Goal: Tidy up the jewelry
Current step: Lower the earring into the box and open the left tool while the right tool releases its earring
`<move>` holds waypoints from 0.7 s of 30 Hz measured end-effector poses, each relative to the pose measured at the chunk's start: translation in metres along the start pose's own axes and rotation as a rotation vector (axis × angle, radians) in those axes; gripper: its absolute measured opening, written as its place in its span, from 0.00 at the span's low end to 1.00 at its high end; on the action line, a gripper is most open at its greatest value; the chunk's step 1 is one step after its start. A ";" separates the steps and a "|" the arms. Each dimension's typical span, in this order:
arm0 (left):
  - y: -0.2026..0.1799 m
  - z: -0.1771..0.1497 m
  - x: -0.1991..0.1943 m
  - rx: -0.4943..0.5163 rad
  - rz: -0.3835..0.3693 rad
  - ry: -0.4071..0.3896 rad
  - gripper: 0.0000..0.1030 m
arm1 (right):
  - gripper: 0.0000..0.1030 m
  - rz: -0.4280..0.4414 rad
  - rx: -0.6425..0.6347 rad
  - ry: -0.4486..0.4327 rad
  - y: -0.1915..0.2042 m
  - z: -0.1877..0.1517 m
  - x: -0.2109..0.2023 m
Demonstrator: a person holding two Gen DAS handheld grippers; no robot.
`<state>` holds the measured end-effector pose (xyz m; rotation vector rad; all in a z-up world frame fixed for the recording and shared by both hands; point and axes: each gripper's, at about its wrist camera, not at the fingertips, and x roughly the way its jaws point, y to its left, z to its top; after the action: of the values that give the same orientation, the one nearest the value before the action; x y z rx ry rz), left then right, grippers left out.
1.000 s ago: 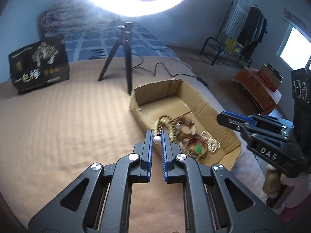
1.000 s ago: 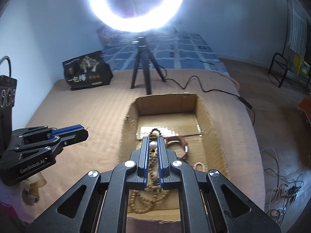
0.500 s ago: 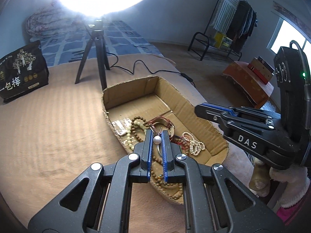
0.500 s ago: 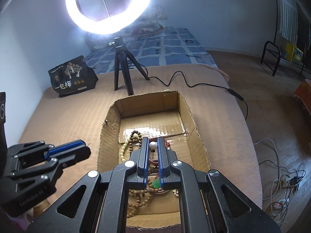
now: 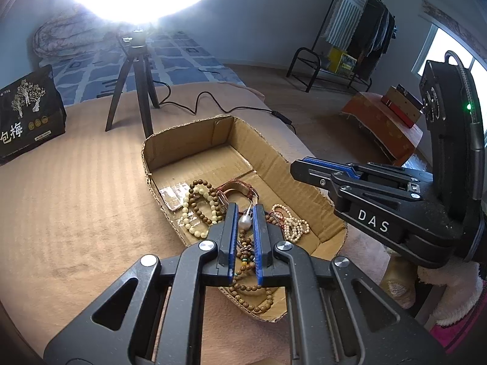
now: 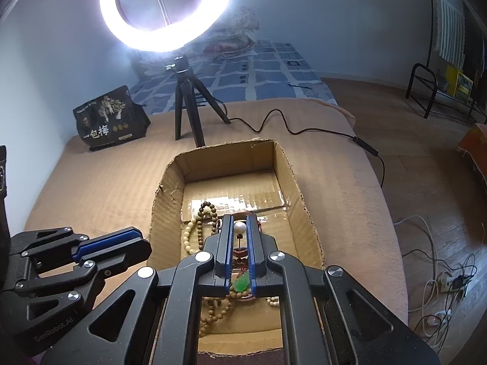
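Note:
An open cardboard box (image 5: pixel 188 127) (image 6: pixel 231 158) on the tan bed cover holds wooden bead strands (image 5: pixel 197 200), a cream bead bracelet (image 5: pixel 292 225), a brown strap (image 5: pixel 240 187) and a green pendant (image 6: pixel 242 283). My left gripper (image 5: pixel 246 210) hangs over the box's near half, shut on a pearl earring (image 5: pixel 245 221) whose hook sticks out past the tips. My right gripper (image 6: pixel 239 219) is also above the box, shut on a second pearl earring (image 6: pixel 239 228) with a thin stem. Each gripper shows in the other's view: the right gripper (image 5: pixel 299 167) and the left gripper (image 6: pixel 143 240).
A ring light on a black tripod (image 5: pixel 137 91) (image 6: pixel 185 115) stands just behind the box, its cable (image 6: pixel 274 121) trailing right off the bed. A black printed bag (image 5: pixel 27 115) sits far left. A clothes rack (image 5: pixel 359 30) and floor cables (image 6: pixel 441 273) lie beyond the bed.
My left gripper has moved from beside the box's left wall to over the jewelry, still holding its pearl. The right gripper has stayed about where it was with its pearl.

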<state>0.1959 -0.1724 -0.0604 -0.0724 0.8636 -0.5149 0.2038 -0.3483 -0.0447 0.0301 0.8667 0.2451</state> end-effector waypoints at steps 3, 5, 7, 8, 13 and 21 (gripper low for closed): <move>0.001 0.000 0.002 0.002 0.003 0.005 0.07 | 0.07 -0.003 0.001 0.001 0.000 0.000 0.000; 0.001 0.000 0.002 0.004 0.003 0.006 0.08 | 0.07 -0.004 0.000 0.002 0.000 0.000 0.000; 0.000 0.000 0.003 0.005 0.008 0.006 0.20 | 0.07 -0.005 -0.001 0.004 -0.001 0.000 0.001; 0.000 0.000 0.002 0.002 0.008 0.003 0.28 | 0.08 -0.006 -0.002 0.004 -0.001 -0.001 0.001; 0.001 -0.002 0.001 0.006 0.016 0.003 0.29 | 0.44 -0.008 -0.006 -0.011 0.001 0.000 -0.003; 0.001 -0.006 -0.008 0.014 0.028 -0.003 0.29 | 0.44 -0.020 -0.019 -0.026 0.006 -0.001 -0.012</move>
<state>0.1872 -0.1672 -0.0584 -0.0478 0.8566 -0.4946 0.1942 -0.3452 -0.0358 0.0066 0.8385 0.2339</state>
